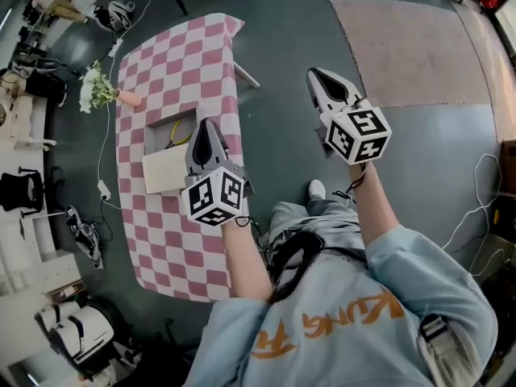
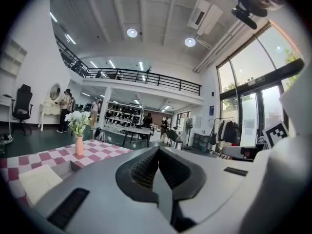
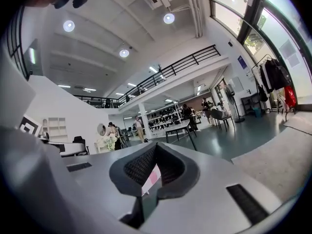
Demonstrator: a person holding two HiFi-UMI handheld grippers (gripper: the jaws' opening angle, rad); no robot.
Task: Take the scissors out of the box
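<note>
Scissors (image 1: 181,138) (only a yellow loop shows) lie in the open box (image 1: 172,116), just ahead of your left gripper (image 1: 205,127). Its jaws are together and empty, poised to reach in. Your right gripper (image 1: 317,75), also closed on nothing, hangs well clear of the worktop (image 1: 177,63).

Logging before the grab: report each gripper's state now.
Left grey two-jaw gripper: shut, holding nothing.
Right grey two-jaw gripper: shut, holding nothing.

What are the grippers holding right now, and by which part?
Nothing: the left gripper and right gripper are both shut and empty.
</note>
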